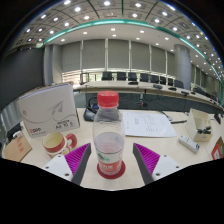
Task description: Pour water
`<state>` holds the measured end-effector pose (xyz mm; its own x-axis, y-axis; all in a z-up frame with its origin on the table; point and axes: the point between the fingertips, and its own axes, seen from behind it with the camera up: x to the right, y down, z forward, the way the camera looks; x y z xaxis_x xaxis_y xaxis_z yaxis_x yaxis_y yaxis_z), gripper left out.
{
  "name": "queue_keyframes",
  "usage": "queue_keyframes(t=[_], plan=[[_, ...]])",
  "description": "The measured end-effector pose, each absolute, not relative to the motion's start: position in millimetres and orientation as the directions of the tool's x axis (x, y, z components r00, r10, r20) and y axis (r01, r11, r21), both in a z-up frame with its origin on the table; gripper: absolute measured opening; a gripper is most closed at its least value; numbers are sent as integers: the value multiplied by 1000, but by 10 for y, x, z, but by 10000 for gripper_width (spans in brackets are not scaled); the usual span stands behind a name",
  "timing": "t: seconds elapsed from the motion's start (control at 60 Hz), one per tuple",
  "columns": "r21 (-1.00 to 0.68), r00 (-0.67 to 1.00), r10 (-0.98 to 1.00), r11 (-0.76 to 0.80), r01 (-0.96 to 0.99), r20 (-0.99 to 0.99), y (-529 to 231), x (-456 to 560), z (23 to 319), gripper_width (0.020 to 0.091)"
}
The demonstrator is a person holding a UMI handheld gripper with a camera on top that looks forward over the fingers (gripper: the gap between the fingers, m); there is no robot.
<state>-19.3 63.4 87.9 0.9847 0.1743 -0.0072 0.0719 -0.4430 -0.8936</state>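
A clear plastic water bottle (108, 135) with a red cap and a red label stands upright on a round red coaster (111, 169) on the wooden table (165, 165). My gripper (110, 160) is open, its purple pads (147, 158) on either side of the bottle's lower part with a gap at each side. To the left of the fingers a red mug (53, 143) stands on a saucer.
A white box (47, 108) stands behind the mug. White papers (146, 122) lie beyond the bottle to the right, and a small grey object (189, 144) lies farther right. Rows of desks and black chairs (130, 78) fill the room behind.
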Motion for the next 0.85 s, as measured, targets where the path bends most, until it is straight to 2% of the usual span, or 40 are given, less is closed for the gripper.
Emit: queue_keyframes(t=[0.167, 0.433, 0.633, 0.85], plan=[[-867, 993, 106, -488, 101, 56, -107, -217, 1318, 859], [-818, 997, 9, -570, 73, 83, -1857, -704, 1879, 862], [-811, 996, 23, -579, 88, 92, -2606, -1104, 2068, 859], [-829, 994, 11, -551, 96, 108, -2870, -1142, 2242, 859]])
